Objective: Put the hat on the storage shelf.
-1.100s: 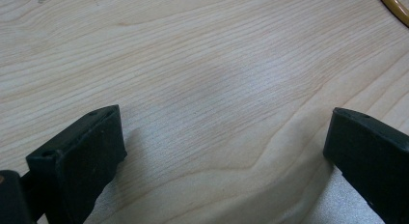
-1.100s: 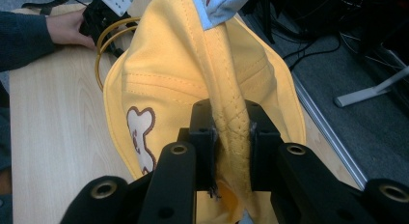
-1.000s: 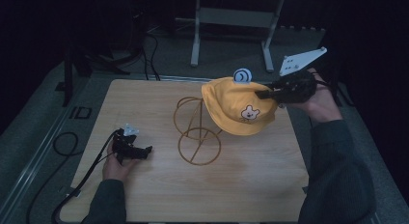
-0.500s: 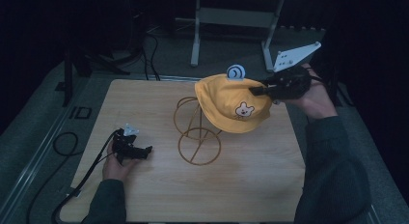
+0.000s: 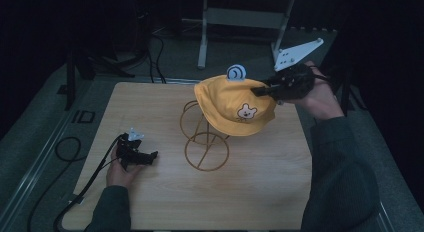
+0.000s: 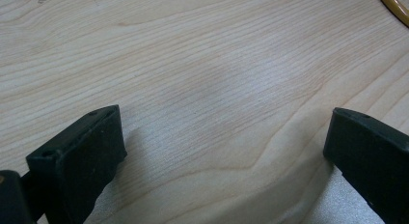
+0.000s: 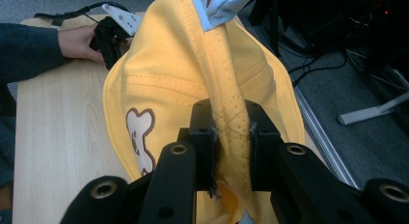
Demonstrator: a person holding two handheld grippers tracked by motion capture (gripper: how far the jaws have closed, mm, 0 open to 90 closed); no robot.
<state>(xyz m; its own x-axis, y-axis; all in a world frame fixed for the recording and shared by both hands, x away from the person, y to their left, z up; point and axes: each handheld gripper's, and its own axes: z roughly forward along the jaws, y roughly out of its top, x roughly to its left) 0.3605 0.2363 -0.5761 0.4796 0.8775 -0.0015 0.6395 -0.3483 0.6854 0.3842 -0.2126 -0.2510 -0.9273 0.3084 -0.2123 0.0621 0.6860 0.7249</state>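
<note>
The right gripper (image 5: 260, 90), fingers pinching the yellow hat (image 5: 235, 104), has carried it leftward over the wire stand (image 5: 202, 137), apparently to hang it.

The high view looks forward and down from above the person's side, taking in the whole wooden counter (image 5: 165, 202) from some way off, with dark floor beyond it. The left tool view sits very near the counter (image 6: 202, 79), facing along its surface between its own two jaws; the curved edge of the wire stand (image 6: 393, 4) crosses its top right corner, the same stand (image 5: 205, 142) seen mid-counter from above. The right tool view looks from close up across the yellow hat (image 7: 178, 64) toward the left tool (image 7: 113, 33), both shared with the high view.
</note>
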